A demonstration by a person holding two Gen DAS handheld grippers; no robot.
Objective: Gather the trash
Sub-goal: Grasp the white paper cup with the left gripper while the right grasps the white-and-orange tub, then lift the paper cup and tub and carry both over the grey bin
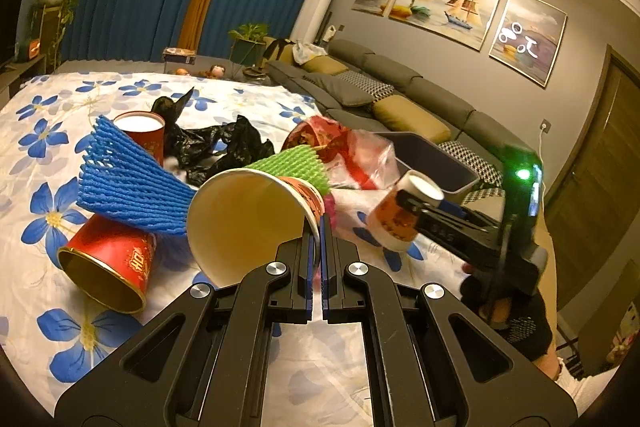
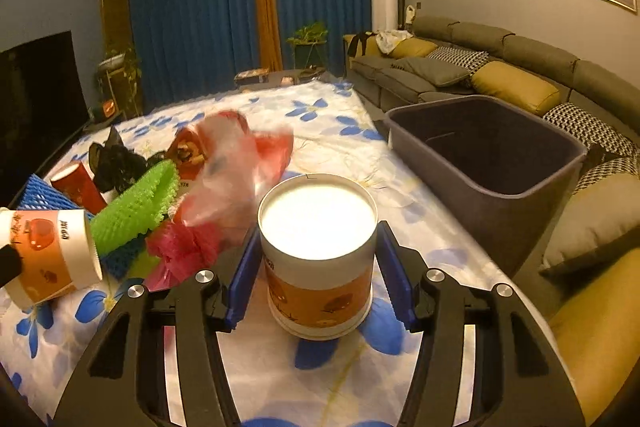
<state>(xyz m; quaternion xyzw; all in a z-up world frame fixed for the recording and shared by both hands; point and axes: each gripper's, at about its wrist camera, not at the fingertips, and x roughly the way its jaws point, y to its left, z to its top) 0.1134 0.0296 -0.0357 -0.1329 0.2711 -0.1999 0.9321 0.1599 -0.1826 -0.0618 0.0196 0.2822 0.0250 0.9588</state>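
My left gripper point(image 1: 319, 227) is shut on the rim of an orange paper cup point(image 1: 248, 215), held tilted with its mouth toward the camera; the same cup shows at the left of the right wrist view point(image 2: 48, 251). My right gripper point(image 2: 318, 247) is shut on a second orange paper cup point(image 2: 318, 251), held bottom-up above the table; it also shows in the left wrist view point(image 1: 400, 215). A grey bin point(image 2: 492, 163) stands beside the table to the right, its inside dark and bare where visible. It also shows in the left wrist view point(image 1: 436, 159).
On the flowered tablecloth point(image 1: 48, 131) lie two red cups point(image 1: 108, 259) point(image 1: 144, 135), blue foam netting point(image 1: 128, 179), green foam netting point(image 1: 296, 167), a black plastic bag point(image 1: 216, 143), a red-and-clear bag point(image 1: 352, 155) and pink netting point(image 2: 184, 247). A grey sofa point(image 2: 520, 67) runs along the right.
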